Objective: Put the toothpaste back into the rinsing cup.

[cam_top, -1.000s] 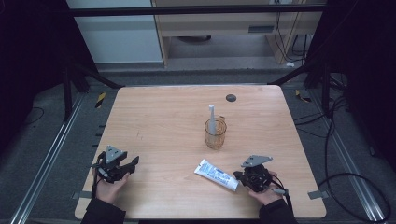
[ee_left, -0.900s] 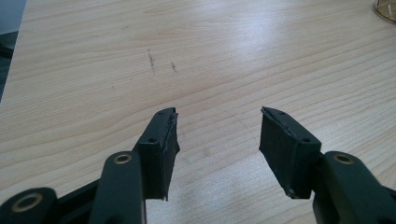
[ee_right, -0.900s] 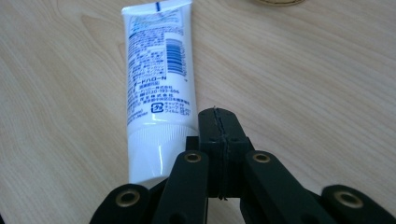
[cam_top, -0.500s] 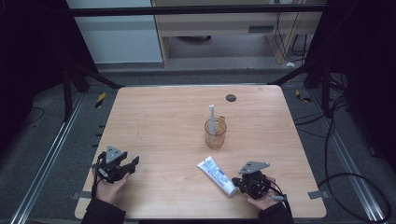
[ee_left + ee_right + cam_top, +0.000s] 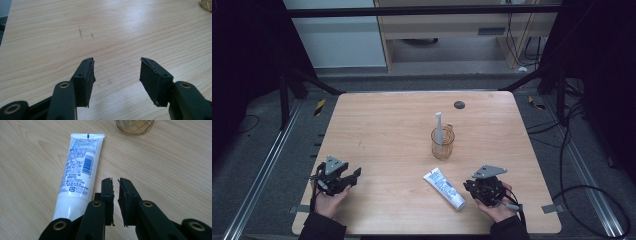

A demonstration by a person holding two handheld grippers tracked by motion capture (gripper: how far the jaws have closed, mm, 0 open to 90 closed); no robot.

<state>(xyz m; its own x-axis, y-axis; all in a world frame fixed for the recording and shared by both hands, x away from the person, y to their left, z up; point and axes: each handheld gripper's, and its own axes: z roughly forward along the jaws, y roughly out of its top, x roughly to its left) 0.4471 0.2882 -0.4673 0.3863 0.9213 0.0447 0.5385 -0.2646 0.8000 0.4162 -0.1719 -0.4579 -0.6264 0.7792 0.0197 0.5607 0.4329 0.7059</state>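
Two hand-held grippers rest at the near edge of a pale wooden worktop (image 5: 377,125), a toothpaste tube lying between them.

The left hand-held gripper (image 5: 116,72) is spread wide over bare wood. A clear amber glass cup (image 5: 442,143) holds an upright white toothbrush (image 5: 439,125). The white plastic toothpaste tube (image 5: 78,173) lies flat just beside the right hand-held gripper (image 5: 116,183), whose jaws have just been opening to a narrow slit with nothing between them.
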